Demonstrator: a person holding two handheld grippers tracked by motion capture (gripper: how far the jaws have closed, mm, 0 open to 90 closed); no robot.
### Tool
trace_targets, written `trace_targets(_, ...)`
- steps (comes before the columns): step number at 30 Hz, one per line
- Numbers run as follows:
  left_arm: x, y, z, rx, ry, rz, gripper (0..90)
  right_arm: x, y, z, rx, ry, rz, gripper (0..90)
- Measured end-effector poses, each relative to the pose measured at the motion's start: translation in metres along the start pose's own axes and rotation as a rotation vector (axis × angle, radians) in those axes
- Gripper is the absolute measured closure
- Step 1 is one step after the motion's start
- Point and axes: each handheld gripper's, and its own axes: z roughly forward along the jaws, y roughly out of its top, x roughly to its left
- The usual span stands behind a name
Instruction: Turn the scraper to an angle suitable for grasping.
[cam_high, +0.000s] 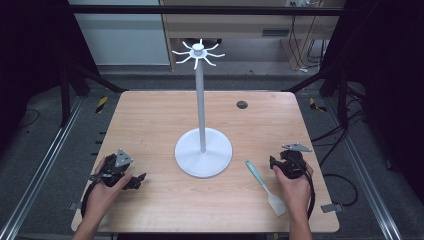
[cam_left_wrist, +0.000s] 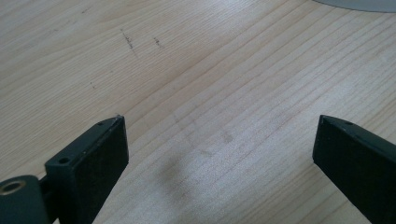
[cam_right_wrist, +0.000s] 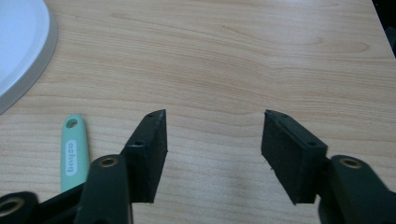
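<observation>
A white stand (cam_high: 202, 105) with a round base (cam_high: 203, 152) and hooked arms at its top rises from the middle of the wooden table (cam_high: 150, 120). A spatula (cam_high: 265, 186) with a mint-green handle (cam_right_wrist: 74, 151) and a white blade lies right of the base. My right gripper (cam_high: 276, 163) rests on the table just right of the spatula, jaws open over bare wood (cam_right_wrist: 212, 133). My left gripper (cam_high: 142, 178) lies at the table's front left, jaws wide open (cam_left_wrist: 219, 140) with nothing between them. The base's rim (cam_right_wrist: 28, 60) sits at the left of the right gripper view.
A small dark round grommet (cam_high: 242, 104) is set into the table's far right. Beyond the table stand a black frame, rails and trailing cables on the floor. The table's right edge (cam_right_wrist: 380, 28) lies close to the right gripper.
</observation>
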Motion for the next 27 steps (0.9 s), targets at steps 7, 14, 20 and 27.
trace_targets(7,-0.001,0.0,0.0,0.003,0.001,0.007,3.2,0.019,0.007,-0.003,-0.008,-0.017,-0.087,53.7)
trace_targets(14,0.0,0.0,0.0,0.005,0.003,0.008,3.3,0.038,0.012,-0.003,0.039,0.01,-0.16,73.0)
trace_targets(20,-0.001,0.001,0.0,0.008,0.002,0.01,3.4,0.045,0.012,-0.003,0.065,0.048,-0.187,84.8)
trace_targets(27,-0.001,0.0,0.001,0.01,0.001,0.01,3.4,0.057,0.009,0.008,0.158,0.098,-0.228,90.0)
